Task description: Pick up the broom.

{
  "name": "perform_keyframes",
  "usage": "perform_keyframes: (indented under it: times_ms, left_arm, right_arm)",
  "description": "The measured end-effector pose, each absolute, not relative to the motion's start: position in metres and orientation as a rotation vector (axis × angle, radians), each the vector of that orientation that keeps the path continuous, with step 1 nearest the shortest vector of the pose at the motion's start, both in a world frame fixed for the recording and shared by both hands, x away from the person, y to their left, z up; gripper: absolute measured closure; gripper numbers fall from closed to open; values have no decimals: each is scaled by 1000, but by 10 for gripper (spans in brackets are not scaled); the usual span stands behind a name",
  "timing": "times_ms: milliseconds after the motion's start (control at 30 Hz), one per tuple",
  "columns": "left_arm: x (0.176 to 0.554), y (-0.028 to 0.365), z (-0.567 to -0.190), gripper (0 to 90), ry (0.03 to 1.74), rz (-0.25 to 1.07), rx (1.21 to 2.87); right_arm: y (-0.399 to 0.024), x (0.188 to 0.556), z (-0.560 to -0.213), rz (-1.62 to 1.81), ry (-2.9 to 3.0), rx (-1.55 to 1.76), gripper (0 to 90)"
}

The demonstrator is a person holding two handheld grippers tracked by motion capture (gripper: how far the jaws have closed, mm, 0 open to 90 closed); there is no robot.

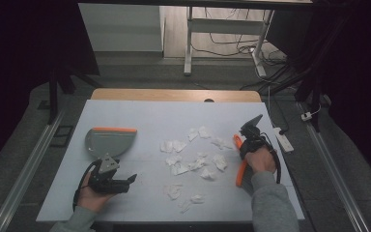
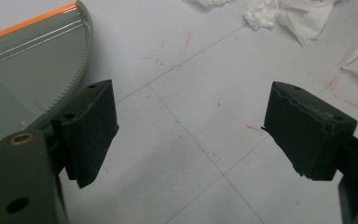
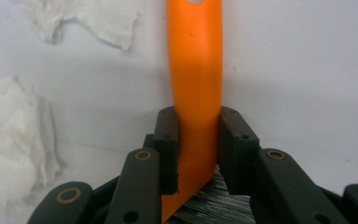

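Note:
A brush with an orange handle [image 1: 241,175] lies at the table's right side. My right gripper [image 1: 243,150] is shut on it; in the right gripper view the pads clamp the handle [image 3: 195,60] from both sides, with grey bristles just below the jaws. Several torn white paper scraps [image 1: 195,162] are scattered across the middle of the white sheet, and some [image 3: 18,135] lie left of the brush. A grey dustpan with an orange edge [image 1: 110,141] sits at the left. My left gripper [image 1: 131,179] rests just in front of the dustpan [image 2: 23,70], open [image 2: 191,121], with bare sheet between its jaws.
The white sheet [image 1: 140,116] covers a wooden table, and faint red pen marks [image 2: 172,51] show on it. A white power strip [image 1: 284,139] lies off the right edge. Table legs and cables stand on the floor beyond the far edge.

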State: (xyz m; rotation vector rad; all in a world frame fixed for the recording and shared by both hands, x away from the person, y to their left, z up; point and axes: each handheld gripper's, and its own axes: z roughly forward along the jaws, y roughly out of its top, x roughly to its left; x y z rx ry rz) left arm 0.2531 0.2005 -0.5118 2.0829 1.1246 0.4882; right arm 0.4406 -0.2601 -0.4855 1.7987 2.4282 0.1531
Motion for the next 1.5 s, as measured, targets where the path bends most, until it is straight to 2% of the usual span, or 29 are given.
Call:
perform_keyframes:
  times_ms: [100,400,633,800,1500]
  left_arm:
    - [254,202,-512,183,1126,489,2077]
    - [253,201,-512,183,1128,499,2067]
    - [254,199,-511,183,1127,504,2062]
    - [255,196,-510,183,1127,505,2065]
    - [263,170,-497,185,1077,500,2055]
  right_arm:
    - [-266,440,-483,152,2455,1769,710]
    - [-315,422,-453,461,2493,1774,711]
    - [-327,410,-428,656,2493,1723,711]
    - [-325,401,-413,824,2469,1662,710]
    - [-300,392,-406,1200,2426,1524,710]
